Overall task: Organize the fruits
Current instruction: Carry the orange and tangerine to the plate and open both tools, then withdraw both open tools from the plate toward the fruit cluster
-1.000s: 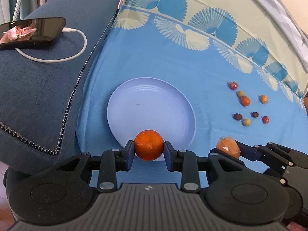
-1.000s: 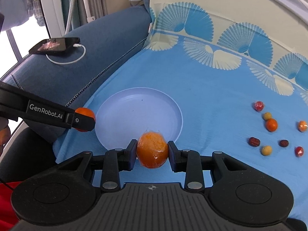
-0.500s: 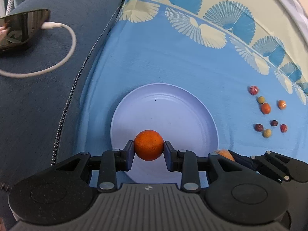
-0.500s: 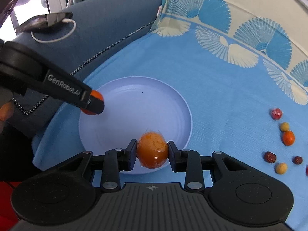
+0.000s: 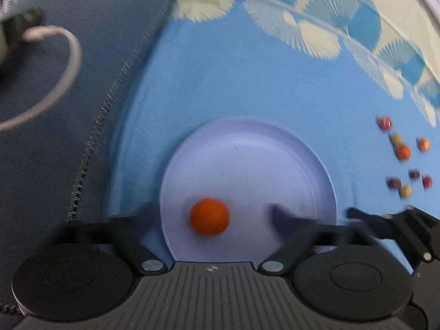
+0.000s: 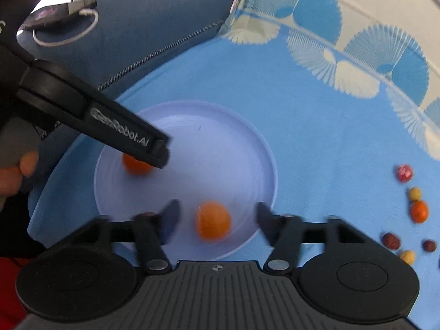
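A pale lilac plate (image 5: pixel 247 148) (image 6: pixel 220 126) lies on the blue cloth. My left gripper (image 5: pixel 213 216) is open, blurred, with a loose orange (image 5: pixel 209 216) on the plate between its fingers. My right gripper (image 6: pixel 217 218) is open, with a plastic-wrapped orange (image 6: pixel 213 221) loose on the plate between its fingers. In the right wrist view the left gripper's finger (image 6: pixel 123 134) partly covers the first orange (image 6: pixel 136 166). The right gripper's fingers (image 5: pixel 385 220) show at the plate's right in the left wrist view.
Several small fruits (image 5: pixel 403 152) (image 6: pixel 412 209) lie on the cloth right of the plate. A dark blue cushion (image 5: pixel 68 96) (image 6: pixel 137 22) at the left carries a phone (image 6: pixel 57 13) and white cable (image 5: pixel 55 82). The cloth's patterned border (image 5: pixel 316 27) runs behind.
Both grippers have opened and let go of their oranges, which now lie on the plate. Both grippers moved further over the plate.
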Action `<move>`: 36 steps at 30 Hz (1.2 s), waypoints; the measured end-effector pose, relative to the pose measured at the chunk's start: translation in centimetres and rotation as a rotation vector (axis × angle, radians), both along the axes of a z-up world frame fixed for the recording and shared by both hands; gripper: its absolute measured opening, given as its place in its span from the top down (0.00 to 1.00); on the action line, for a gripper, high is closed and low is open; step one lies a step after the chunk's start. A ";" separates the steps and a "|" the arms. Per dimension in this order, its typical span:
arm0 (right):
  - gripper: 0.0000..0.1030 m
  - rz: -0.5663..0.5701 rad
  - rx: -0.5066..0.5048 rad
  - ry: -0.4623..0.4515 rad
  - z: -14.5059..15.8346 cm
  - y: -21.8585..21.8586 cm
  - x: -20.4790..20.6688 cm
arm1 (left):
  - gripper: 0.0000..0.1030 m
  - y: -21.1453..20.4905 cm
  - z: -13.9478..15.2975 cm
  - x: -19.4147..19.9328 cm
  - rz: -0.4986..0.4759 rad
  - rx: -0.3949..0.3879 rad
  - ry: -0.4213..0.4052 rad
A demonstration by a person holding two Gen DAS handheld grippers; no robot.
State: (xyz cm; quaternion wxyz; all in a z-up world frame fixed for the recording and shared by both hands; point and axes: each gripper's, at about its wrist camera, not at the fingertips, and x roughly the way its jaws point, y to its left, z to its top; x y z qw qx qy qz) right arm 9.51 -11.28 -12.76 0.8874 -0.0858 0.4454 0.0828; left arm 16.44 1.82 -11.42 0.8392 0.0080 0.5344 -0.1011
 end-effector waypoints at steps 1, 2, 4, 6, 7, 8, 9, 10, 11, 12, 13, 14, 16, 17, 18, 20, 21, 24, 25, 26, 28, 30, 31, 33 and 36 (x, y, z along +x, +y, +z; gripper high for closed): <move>0.18 -0.007 -0.011 -0.015 0.5 -0.1 -0.2 | 0.00 0.2 0.6 -0.3 0.013 -0.005 -0.024; 0.14 -0.012 -0.018 -0.027 1.0 -0.2 -0.4 | 0.00 0.2 1.0 -0.5 0.012 -0.005 -0.029; 0.11 -0.015 -0.017 -0.032 2.0 -0.6 -1.2 | 0.00 0.2 1.9 -1.0 -0.003 0.001 -0.014; 0.08 -0.028 -0.001 -0.030 2.9 -1.0 -2.4 | 0.00 0.4 2.7 -2.1 -0.007 -0.002 -0.013; 0.07 -0.035 0.009 -0.028 3.2 -1.2 -3.2 | 0.00 0.4 3.1 -2.6 -0.010 -0.005 -0.016; 0.07 -0.041 0.017 -0.023 3.5 -1.4 -4.0 | 0.00 0.5 3.4 -3.1 -0.016 -0.008 -0.019; 0.07 -0.049 0.024 -0.020 3.7 -1.5 -4.8 | 0.00 0.5 3.8 -3.9 -0.025 -0.009 -0.020; 0.07 -0.059 0.028 -0.018 3.9 -1.6 -5.6 | 0.00 0.5 4.1 -4.5 -0.027 -0.011 -0.022; 0.07 -0.067 0.031 -0.016 4.1 -1.7 -6.2 | 0.00 0.5 4.3 -5.1 -0.026 -0.014 -0.023; 0.07 -0.076 0.034 -0.014 4.2 -1.7 -6.8 | 0.00 0.6 4.5 -5.6 -0.024 -0.019 -0.025; 0.07 -0.086 0.038 -0.015 4.3 -1.7 -7.3 | 0.00 0.6 4.8 -6.2 -0.025 -0.025 -0.026; 0.07 -0.097 0.043 -0.017 4.5 -1.7 -7.9 | 0.00 0.7 5.1 -6.7 -0.024 -0.031 -0.029; 0.07 -0.108 0.052 -0.024 4.9 -1.8 -8.8 | 0.00 0.9 5.8 -7.7 -0.019 -0.040 -0.043; 0.07 -0.112 0.052 -0.033 5.3 -1.8 -9.2 | 0.00 1.0 6.1 -8.1 -0.017 -0.043 -0.051; 0.07 -0.114 0.050 -0.045 5.6 -1.9 -9.6 | 0.00 1.1 6.5 -8.6 -0.015 -0.047 -0.062; 0.07 -0.119 0.046 -0.070 6.2 -2.0 -10.2 | 0.00 1.3 7.4 -9.5 -0.013 -0.052 -0.082; 0.07 -0.123 0.046 -0.083 6.6 -2.1 -10.6 | 0.00 1.3 7.8 -10.0 -0.012 -0.054 -0.093; 0.06 -0.126 0.047 -0.110 7.4 -2.1 -11.6 | 0.00 1.5 8.5 -11.2 -0.004 -0.056 -0.113; 0.05 -0.126 0.047 -0.117 7.6 -2.1 -12.1 | 0.00 1.6 8.7 -11.6 -0.002 -0.058 -0.115; 0.04 -0.124 0.047 -0.122 7.8 -2.1 -12.5 | 0.00 1.7 8.8 -11.9 -0.001 -0.060 -0.115; 0.03 -0.120 0.047 -0.130 8.0 -2.0 -13.4 | 0.00 1.9 9.0 -12.6 0.001 -0.063 -0.113; 0.03 -0.117 0.046 -0.136 8.2 -1.9 -13.9 | 0.00 1.9 9.0 -13.3 0.002 -0.059 -0.110; 0.03 -0.114 0.046 -0.142 8.3 -1.8 -14.3 | 0.00 1.9 9.1 -13.7 0.001 -0.055 -0.109; 0.02 -0.108 0.041 -0.159 8.6 -1.7 -14.9 | 0.00 1.8 9.1 -14.2 -0.004 -0.048 -0.109; 0.01 -0.113 0.039 -0.179 9.0 -1.7 -15.4 | 0.00 1.7 9.3 -14.9 -0.014 -0.045 -0.114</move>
